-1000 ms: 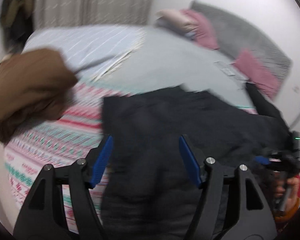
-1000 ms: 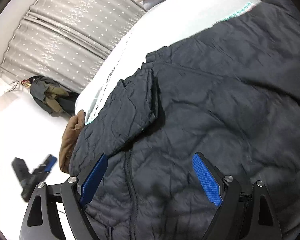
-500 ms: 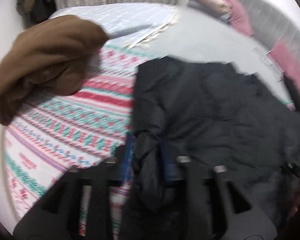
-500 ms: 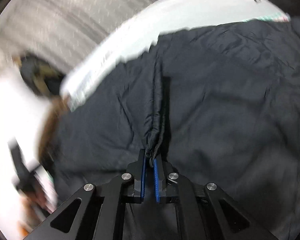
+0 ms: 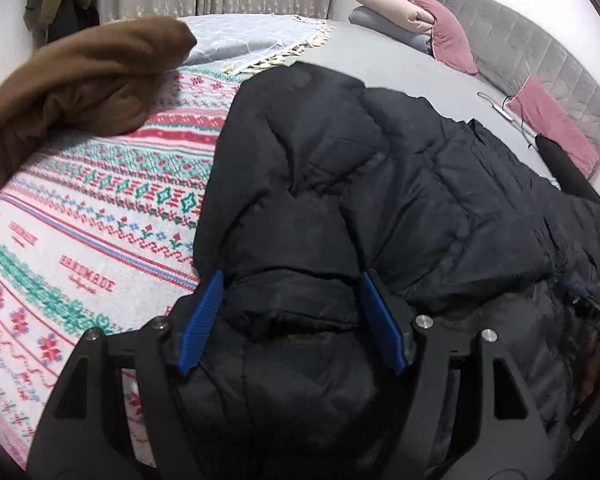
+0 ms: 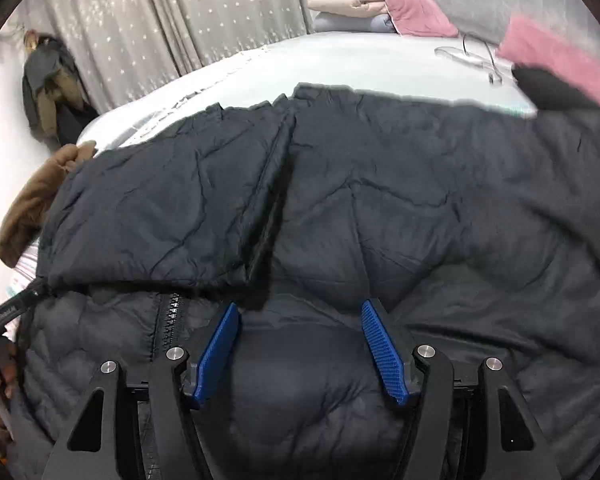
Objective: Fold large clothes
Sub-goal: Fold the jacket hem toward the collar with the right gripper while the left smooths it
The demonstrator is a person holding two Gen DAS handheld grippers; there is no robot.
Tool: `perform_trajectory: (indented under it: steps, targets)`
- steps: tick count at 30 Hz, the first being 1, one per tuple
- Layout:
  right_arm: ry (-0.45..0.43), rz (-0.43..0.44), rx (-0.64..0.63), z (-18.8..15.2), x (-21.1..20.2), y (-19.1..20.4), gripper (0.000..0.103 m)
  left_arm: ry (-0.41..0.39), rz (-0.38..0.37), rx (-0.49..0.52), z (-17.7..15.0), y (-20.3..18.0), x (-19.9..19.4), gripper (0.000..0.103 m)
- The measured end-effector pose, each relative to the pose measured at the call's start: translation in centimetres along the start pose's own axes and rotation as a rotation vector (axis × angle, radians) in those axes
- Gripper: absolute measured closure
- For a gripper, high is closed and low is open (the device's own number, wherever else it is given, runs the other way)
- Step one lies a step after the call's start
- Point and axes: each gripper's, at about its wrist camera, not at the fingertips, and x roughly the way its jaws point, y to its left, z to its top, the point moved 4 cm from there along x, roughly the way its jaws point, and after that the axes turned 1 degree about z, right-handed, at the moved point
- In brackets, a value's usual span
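A large black quilted jacket (image 5: 380,184) lies spread on the bed; it also shows in the right wrist view (image 6: 380,216). Its sleeve (image 6: 160,216) lies folded across the body, above the zipper (image 6: 168,320). My left gripper (image 5: 292,284) is open, its blue pads either side of a bunched fold of the jacket. My right gripper (image 6: 300,312) is open, low over the jacket's body. The left gripper's tip (image 6: 12,312) shows at the left edge of the right wrist view.
A patterned red, green and white blanket (image 5: 80,220) covers the near bed. A brown garment (image 5: 80,76) lies at the far left. Pink and beige pillows (image 5: 420,20) and a grey headboard (image 5: 520,64) stand at the back. A cable (image 5: 504,108) lies on the grey sheet.
Half a second ago both grippers were shut on folds of the jacket. Both have let go and opened, and the sleeve now lies folded over the jacket's body.
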Motion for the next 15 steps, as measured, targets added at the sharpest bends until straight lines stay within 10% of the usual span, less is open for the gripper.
perform_trajectory:
  steps: [10,15]
  targets:
    - [-0.123,-0.087,0.314,3.3,-8.5,-10.2,0.018,0.063,-0.029,-0.111,-0.1,-0.2,-6.7,0.011]
    - [-0.152,-0.210,0.568,1.8,-11.0,-19.9,0.018,-0.055,-0.030,-0.131,-0.5,-1.7,-7.8,0.001]
